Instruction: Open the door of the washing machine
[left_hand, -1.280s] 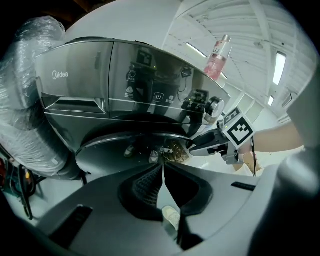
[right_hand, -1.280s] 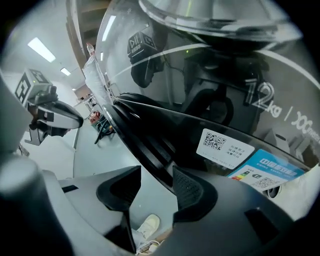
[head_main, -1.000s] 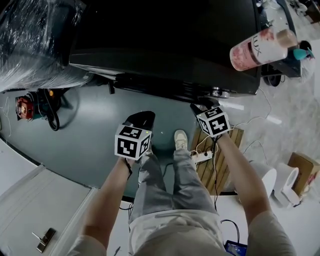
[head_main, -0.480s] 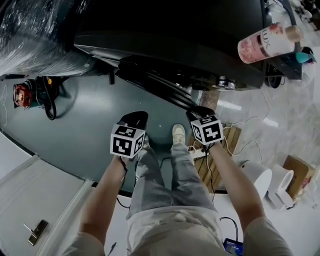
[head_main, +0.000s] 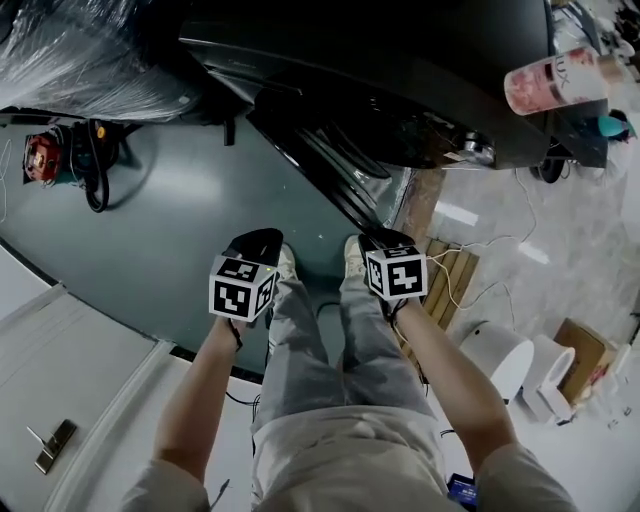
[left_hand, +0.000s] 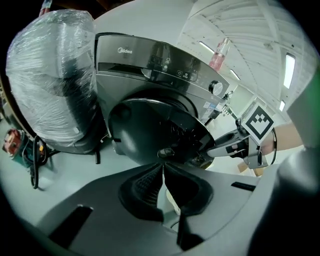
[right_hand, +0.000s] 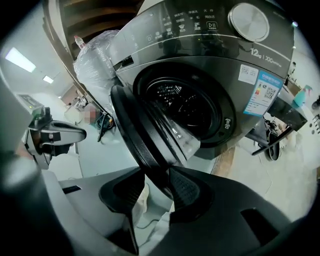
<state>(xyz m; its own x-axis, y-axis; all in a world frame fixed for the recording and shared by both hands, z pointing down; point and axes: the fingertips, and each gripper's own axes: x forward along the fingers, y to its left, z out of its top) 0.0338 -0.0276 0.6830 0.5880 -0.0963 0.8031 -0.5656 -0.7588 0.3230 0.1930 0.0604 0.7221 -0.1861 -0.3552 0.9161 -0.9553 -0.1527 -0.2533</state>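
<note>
Door (right_hand: 142, 130) of the washing machine (right_hand: 260, 65) is seen swung partly off the drum opening (right_hand: 192, 107), hinged at the end farthest from the right gripper (right_hand: 157, 176). Its free rim is pinched between the jaws of the right gripper, which have just been closing on it; from the pads the rim runs straight ahead and upward. A rim grip is judged to be used because the pull is then applied far from the hinge, where little force is needed. The gripper is pointed steeply down so that one pad is laid on each face of the rim (the glass bowl (right_hand: 182, 142) lies just right of the jaws).

The left gripper (left_hand: 163, 169) is held with its jaws pressed together and nothing between them. The door's outer face lies ahead of its tips, apart from them. This gripper is judged to be kept clear so that the swing is not obstructed.
</note>
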